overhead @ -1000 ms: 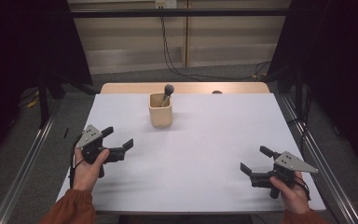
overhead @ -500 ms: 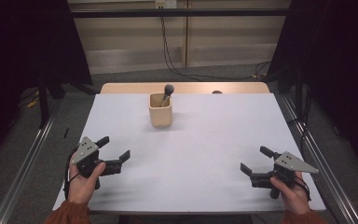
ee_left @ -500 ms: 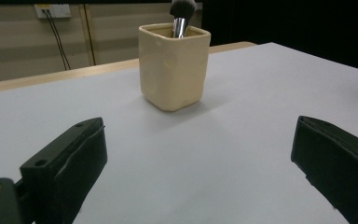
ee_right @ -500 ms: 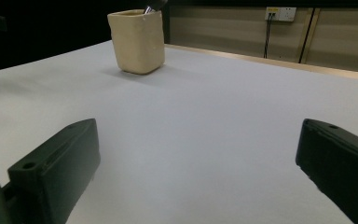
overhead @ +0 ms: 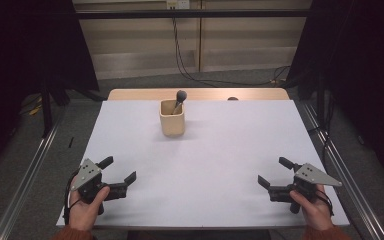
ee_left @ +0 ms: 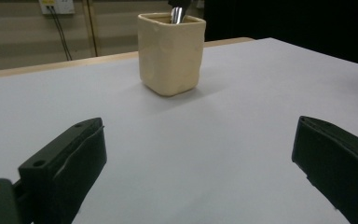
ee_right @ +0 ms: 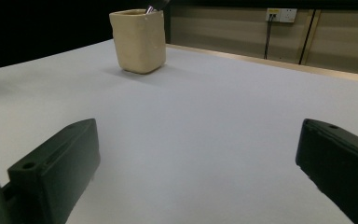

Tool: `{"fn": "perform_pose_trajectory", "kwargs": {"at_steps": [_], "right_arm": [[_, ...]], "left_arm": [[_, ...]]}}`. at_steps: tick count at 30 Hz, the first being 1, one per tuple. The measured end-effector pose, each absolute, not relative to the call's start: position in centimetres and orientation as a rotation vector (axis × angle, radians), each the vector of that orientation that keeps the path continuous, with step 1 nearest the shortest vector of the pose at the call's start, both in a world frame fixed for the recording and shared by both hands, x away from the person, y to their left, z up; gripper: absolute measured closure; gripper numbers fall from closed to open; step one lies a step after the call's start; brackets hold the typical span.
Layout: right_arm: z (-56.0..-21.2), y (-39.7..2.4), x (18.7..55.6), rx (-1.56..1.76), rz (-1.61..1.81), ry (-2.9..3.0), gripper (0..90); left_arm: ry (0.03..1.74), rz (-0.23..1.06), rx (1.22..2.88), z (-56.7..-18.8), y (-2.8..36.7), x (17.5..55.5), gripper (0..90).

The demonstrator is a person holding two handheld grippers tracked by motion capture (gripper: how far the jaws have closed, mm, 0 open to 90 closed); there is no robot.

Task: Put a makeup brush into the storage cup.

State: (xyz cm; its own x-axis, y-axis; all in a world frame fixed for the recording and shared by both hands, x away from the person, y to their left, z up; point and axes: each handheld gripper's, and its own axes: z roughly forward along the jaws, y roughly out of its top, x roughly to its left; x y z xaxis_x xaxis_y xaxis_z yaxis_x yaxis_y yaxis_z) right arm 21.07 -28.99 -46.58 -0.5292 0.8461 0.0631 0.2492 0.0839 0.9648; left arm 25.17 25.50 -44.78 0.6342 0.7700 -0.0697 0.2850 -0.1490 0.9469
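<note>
From the high view, my left gripper [overhead: 118, 174] sat low over the near left corner of the bench [overhead: 230, 150], its fingers spread apart and holding nothing, and my right gripper [overhead: 276, 174] mirrored it at the near right corner, fingers likewise wide and empty. The cream cup [overhead: 172, 118] stood upright toward the far edge, a little left of centre, well apart from both hands, with a dark-headed tool [overhead: 179, 99] standing in it and leaning to the right, its long axis tilted off the vertical. I judged the cup lay somewhat nearer my left side, ahead and to the right of those fingers. In the left gripper view, the cup [ee_left: 170, 53] rose almost dead ahead between my two black fingers [ee_left: 65, 172], with the tool's shiny shaft [ee_left: 176, 15] poking above the rim. In the right gripper view, the cup [ee_right: 139, 40] stood farther off and up to the left of my open fingers [ee_right: 56, 170], so that hand would have had to swing across to reach it.
</note>
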Motion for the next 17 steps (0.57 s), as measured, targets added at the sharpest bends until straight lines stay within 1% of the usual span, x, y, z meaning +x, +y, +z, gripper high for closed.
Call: {"fn": "perform_pose_trajectory", "kwargs": {"at_steps": [13, 17], "right_arm": [[-46.51, -29.11, 20.93, 1.069, 1.468, 1.835, 0.0], [-46.49, -29.04, 20.94, 1.068, 1.466, 1.832, 0.0]], "left_arm": [[0.877, 0.524, 1.706, -44.81, 25.63, 24.85, 3.0], [0.873, 0.538, 1.709, -44.75, 25.61, 24.77, 3.0]]}}
